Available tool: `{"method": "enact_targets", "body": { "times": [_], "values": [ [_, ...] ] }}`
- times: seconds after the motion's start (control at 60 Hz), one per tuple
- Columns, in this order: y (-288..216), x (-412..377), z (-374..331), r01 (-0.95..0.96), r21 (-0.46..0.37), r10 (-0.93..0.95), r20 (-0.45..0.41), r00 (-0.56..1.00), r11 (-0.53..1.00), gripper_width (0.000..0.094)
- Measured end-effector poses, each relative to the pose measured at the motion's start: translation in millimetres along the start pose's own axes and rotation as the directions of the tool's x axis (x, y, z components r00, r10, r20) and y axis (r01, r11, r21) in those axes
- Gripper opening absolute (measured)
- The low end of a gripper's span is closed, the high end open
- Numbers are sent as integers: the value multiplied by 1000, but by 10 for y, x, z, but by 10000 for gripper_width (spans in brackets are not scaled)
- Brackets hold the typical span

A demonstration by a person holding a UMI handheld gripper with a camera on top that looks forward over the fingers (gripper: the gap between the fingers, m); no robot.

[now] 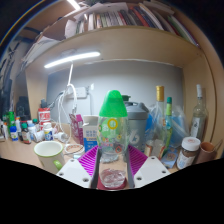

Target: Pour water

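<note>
Purple-padded gripper (112, 165) jaws pinch the clear plastic bottle with green cap (112, 130) at its lower body, holding it upright above the bench (25, 155). Judged stiff-walled but slippery and part-filled, so moderately heavy; a mid-body hold suits tilting. A white cup (48, 154) stands nearby, beside cluttered bottles (165, 125).

At 9 o'clock I note a pale cup (48, 154) on the wooden counter (15, 153). Small jars (34, 129) crowd behind it. At 3 o'clock, tall glass bottles (197, 112). At 12 o'clock, a shelf of books (115, 17) above a strip light (71, 59).
</note>
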State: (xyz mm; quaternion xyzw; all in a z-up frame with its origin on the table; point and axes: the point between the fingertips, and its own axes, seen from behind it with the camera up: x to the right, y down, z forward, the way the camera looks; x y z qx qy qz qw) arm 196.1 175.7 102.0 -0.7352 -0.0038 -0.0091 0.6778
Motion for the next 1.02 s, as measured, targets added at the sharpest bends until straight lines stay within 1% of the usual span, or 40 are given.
{"method": "enact_targets", "body": {
  "times": [0.05, 0.1, 0.217, 0.25, 0.3, 0.367, 0.4, 0.517, 0.6, 0.7, 0.783, 1.017],
  "values": [
    [0, 8, -7, -15, -1, 15, 1, 1000, 1000, 424],
    [-1, 6, -12, -20, -6, 20, 3, 1000, 1000, 444],
    [7, 13, -23, -8, -24, 8, -5, 1000, 1000, 521],
    [44, 29, -29, -5, -48, 4, -13, 1000, 999, 572],
    [91, 14, -58, -8, -81, 7, -15, 1000, 997, 680],
    [62, -55, -130, -18, -80, 18, 6, 1000, 997, 785],
    [44, -79, -177, -20, -77, 21, 14, 1000, 997, 805],
    [16, -115, -450, 3, -86, -1, 20, 1000, 996, 809],
    [-35, -148, -797, 16, -95, -15, 18, 1000, 995, 811],
    [-142, -247, -1301, 15, -79, -13, 35, 999, 997, 812],
    [-270, -329, -1747, 15, -41, -13, 45, 999, 999, 811],
    [-455, -484, -2848, -41, 2, 41, 66, 997, 999, 812]
  ]
}}
